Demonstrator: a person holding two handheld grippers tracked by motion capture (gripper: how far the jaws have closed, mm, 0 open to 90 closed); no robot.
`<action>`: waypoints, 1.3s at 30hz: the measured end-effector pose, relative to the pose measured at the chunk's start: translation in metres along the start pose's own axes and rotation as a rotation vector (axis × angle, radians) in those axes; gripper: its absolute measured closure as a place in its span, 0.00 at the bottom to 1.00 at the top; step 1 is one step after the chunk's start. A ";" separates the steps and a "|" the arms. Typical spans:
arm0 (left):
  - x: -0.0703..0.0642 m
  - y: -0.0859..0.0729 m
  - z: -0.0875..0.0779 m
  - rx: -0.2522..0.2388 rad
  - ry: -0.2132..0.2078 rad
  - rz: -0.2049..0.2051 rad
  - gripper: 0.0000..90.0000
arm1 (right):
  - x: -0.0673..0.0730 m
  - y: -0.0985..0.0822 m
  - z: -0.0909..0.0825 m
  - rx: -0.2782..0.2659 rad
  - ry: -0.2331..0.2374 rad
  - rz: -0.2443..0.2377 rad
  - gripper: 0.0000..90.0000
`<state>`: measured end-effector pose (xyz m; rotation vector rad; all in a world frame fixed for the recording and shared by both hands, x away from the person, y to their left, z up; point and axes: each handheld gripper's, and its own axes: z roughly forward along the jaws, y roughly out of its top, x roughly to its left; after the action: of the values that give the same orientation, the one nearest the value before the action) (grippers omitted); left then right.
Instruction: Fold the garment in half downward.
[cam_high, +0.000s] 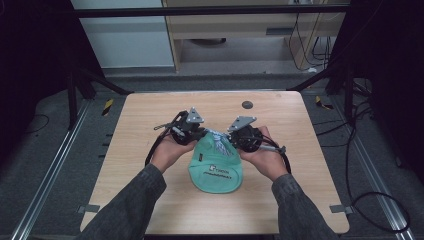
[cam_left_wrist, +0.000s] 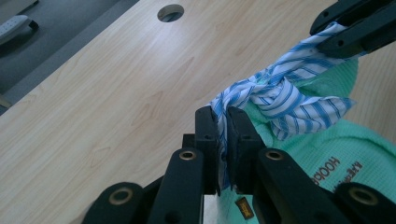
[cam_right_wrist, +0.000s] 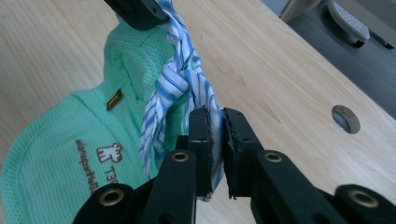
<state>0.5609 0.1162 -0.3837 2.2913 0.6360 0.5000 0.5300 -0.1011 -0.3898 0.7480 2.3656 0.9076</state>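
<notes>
A mint-green mesh pouch (cam_high: 216, 170) with printed lettering lies on the wooden table (cam_high: 145, 120), between the person's hands. A blue-and-white striped cloth tie (cam_high: 218, 139) is knotted at its far end. My left gripper (cam_high: 204, 132) is shut on one end of the tie and my right gripper (cam_high: 231, 137) on the other. In the left gripper view, my left gripper (cam_left_wrist: 222, 114) pinches the tie (cam_left_wrist: 280, 93) over the pouch (cam_left_wrist: 345, 158), and the right gripper (cam_left_wrist: 345, 28) holds the far end. In the right gripper view, my right gripper (cam_right_wrist: 212, 116) clamps the tie (cam_right_wrist: 180, 79) beside the pouch (cam_right_wrist: 56, 154).
A round cable hole (cam_high: 247, 104) sits near the table's far edge, also seen in the gripper views (cam_left_wrist: 170, 12) (cam_right_wrist: 345, 119). Bare wood surrounds the pouch. Grey floor, metal rails and cables lie beyond the table edges.
</notes>
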 end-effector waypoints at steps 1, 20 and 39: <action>-0.004 -0.005 0.000 0.000 0.000 0.003 0.94 | 0.002 -0.002 0.000 -0.001 0.003 0.000 0.91; -0.028 -0.035 -0.012 -0.039 -0.012 -0.046 0.93 | 0.029 -0.022 -0.004 -0.020 0.046 -0.029 0.90; -0.057 -0.068 -0.019 -0.031 -0.056 -0.055 0.93 | 0.057 -0.047 -0.006 -0.007 0.106 -0.037 0.89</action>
<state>0.4847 0.1368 -0.4283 2.2441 0.6568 0.4159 0.4704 -0.0969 -0.4334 0.6660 2.4585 0.9612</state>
